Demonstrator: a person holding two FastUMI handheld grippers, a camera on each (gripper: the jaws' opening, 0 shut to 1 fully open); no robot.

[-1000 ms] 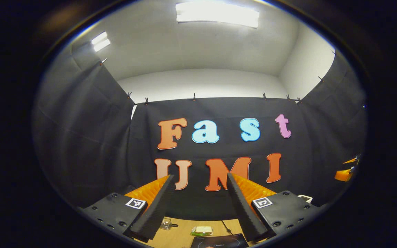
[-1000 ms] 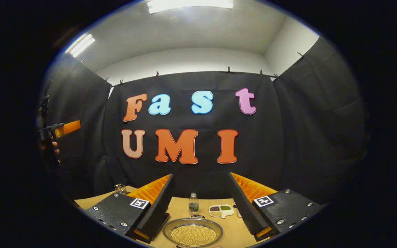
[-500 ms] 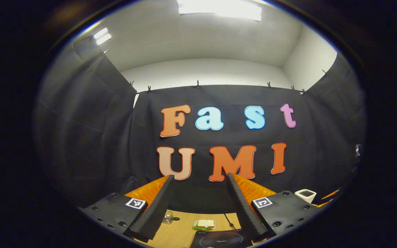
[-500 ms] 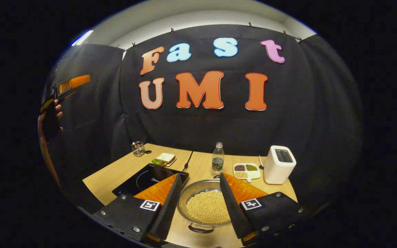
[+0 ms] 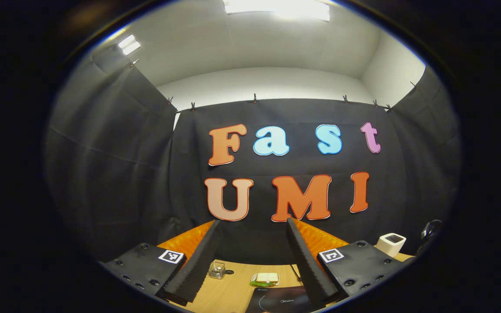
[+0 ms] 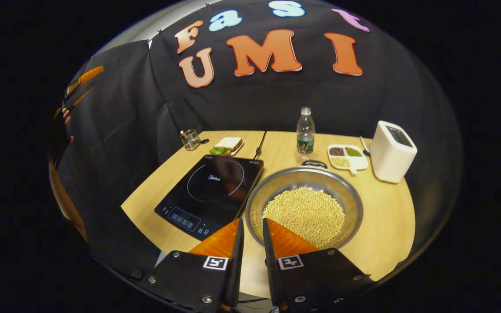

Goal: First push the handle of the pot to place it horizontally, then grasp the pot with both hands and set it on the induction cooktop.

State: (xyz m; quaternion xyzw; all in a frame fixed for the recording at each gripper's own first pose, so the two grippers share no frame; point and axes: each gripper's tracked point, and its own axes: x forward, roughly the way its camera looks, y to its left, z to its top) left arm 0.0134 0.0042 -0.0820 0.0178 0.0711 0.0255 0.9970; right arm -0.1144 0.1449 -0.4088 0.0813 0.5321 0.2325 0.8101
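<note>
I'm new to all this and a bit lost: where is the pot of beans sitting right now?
In the right gripper view the pot sits on the wooden table, just right of the black induction cooktop, in front of the water bottle.

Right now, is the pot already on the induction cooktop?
No. In the right gripper view the pot of beans sits on the wooden table, beside the induction cooktop rather than on it.

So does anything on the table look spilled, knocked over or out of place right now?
Nothing stands out. The pot sits flat on the table beside the cooktop with its beans inside. The bottle and toaster stand upright, and the divided dish looks tidy.
</note>
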